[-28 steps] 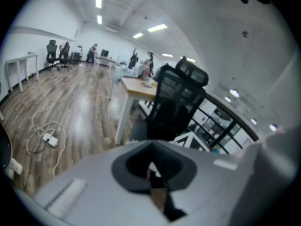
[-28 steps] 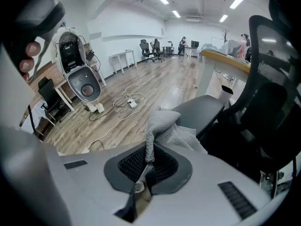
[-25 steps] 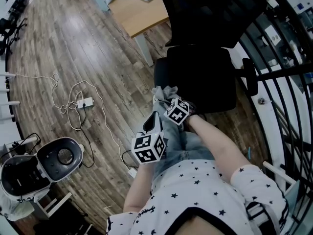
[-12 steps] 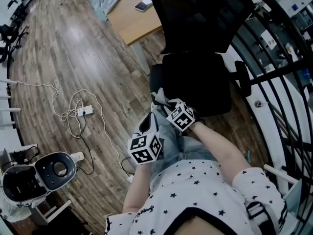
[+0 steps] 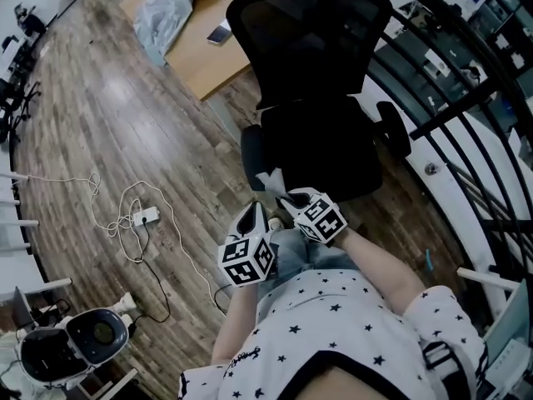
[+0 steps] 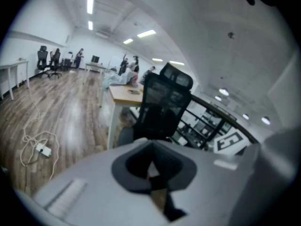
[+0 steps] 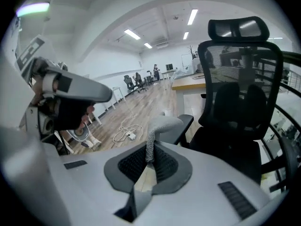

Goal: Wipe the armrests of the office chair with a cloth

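Head view: black office chair (image 5: 321,140) stands ahead, wooden bench (image 5: 200,57) behind it. Both tools are low, in front of the seat. Right tool (image 5: 287,198) carries a grey cloth (image 5: 268,180), which hangs just off the front end of the near armrest (image 5: 251,152). I can't confirm contact. Far armrest (image 5: 391,127) is well apart from both tools. Left tool (image 5: 252,215) sits just beside the right one and is not on the chair.

Left gripper view: left tool (image 6: 151,166) has its jaws pressed together with nothing between them. The chair (image 6: 162,107) is ahead.

Right gripper view: right tool (image 7: 149,161) is pinching the cloth (image 7: 162,126). A strip rises from the jaws and flops over at the top. The near armrest (image 7: 188,122) is right behind it.

Status, as I read it: cloth is in hand and staged at the first armrest, and no wiping is evident. Both armrests are left to do.
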